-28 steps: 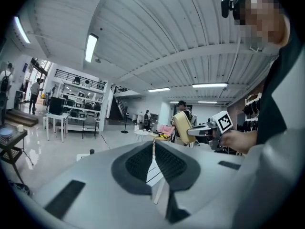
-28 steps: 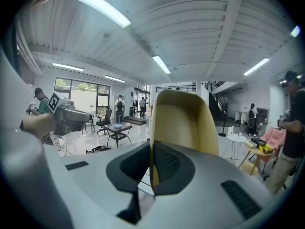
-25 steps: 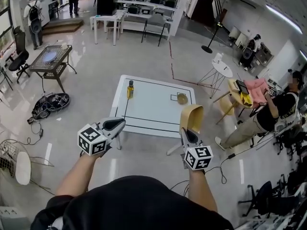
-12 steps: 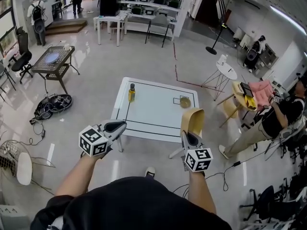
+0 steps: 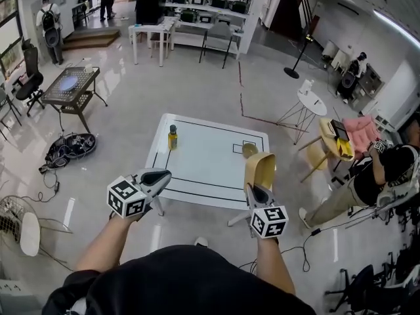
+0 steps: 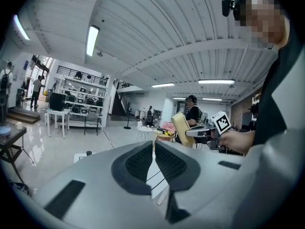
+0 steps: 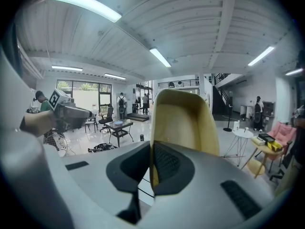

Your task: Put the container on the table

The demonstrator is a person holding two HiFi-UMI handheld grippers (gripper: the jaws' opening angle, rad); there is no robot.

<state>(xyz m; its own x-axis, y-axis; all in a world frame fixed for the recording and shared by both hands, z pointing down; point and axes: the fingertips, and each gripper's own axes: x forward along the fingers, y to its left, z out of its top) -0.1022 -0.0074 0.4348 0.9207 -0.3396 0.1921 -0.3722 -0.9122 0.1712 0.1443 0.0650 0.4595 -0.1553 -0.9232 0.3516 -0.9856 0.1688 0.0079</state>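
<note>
My right gripper [image 5: 258, 190] is shut on the rim of a tan container [image 5: 262, 170], which it holds upright in the air near the white table's [image 5: 203, 169] near right corner. In the right gripper view the container [image 7: 183, 123] rises wide above the jaws, whose pads pinch its wall. My left gripper [image 5: 157, 177] hangs over the floor just before the table's near left corner, its jaws shut with nothing between them [image 6: 153, 159]. The left gripper view also shows the container [image 6: 180, 126] off to the right in the other gripper.
A yellow bottle [image 5: 172, 137] stands at the table's far left and a small tan bowl [image 5: 249, 150] at its far right. A seated person [image 5: 374, 176], a round side table [image 5: 310, 100] and chairs are to the right. Cables [image 5: 69, 147] and a dark table [image 5: 69, 84] lie to the left.
The table has come slightly closer and shifted in view as I stepped forward. Both grippers keep their pose, the right one still holding the container.
</note>
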